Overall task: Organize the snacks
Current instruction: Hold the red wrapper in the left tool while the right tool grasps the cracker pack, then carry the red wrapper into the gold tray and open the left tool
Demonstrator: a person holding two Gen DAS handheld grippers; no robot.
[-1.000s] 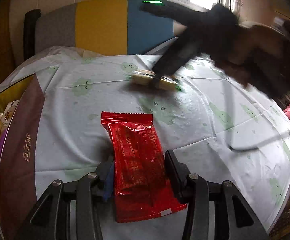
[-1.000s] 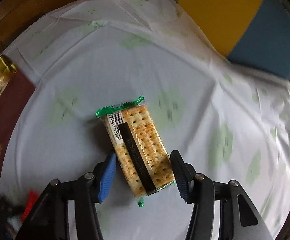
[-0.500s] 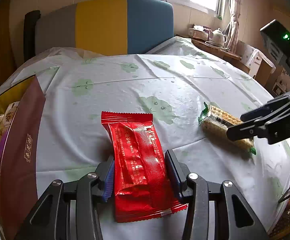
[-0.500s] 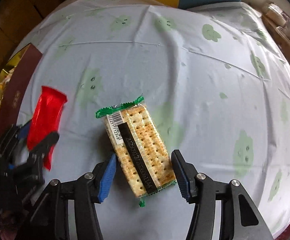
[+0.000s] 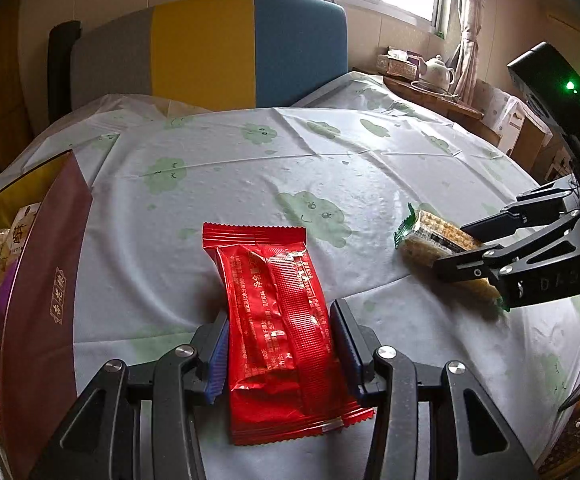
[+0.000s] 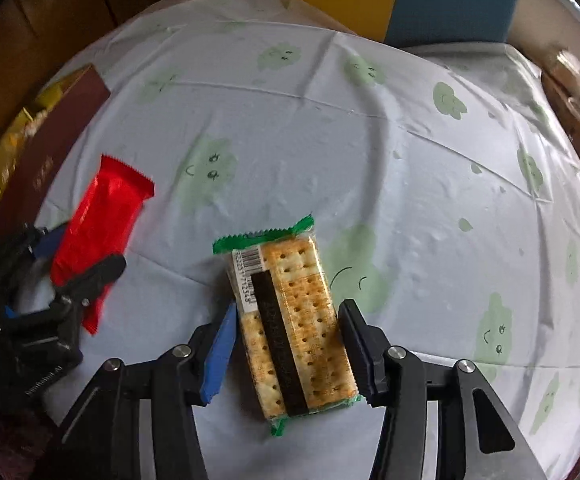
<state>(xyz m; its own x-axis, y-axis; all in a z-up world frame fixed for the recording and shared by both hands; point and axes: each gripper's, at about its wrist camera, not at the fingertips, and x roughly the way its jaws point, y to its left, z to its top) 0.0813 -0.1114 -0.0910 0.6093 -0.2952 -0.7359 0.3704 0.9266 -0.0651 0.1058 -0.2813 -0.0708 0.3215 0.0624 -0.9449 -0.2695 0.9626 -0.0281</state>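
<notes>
My left gripper [image 5: 280, 348] is shut on a red snack packet [image 5: 280, 316], which lies lengthwise between the pads just over the tablecloth. My right gripper [image 6: 288, 348] is shut on a clear cracker pack with green ends [image 6: 290, 320]. In the left wrist view the cracker pack [image 5: 426, 240] and right gripper [image 5: 486, 252] sit at the right. In the right wrist view the red packet [image 6: 98, 224] and left gripper [image 6: 78, 264] sit at the left.
A maroon and gold snack box [image 5: 46, 280] holding several packets stands at the table's left edge; it also shows in the right wrist view [image 6: 46, 152]. A grey, yellow and blue chair back [image 5: 210, 52] is behind the table. A teapot [image 5: 440, 70] stands on a side shelf.
My right gripper has carried the cracker pack from the far middle of the table to the right side, near the left gripper. The left gripper and red packet have stayed put.
</notes>
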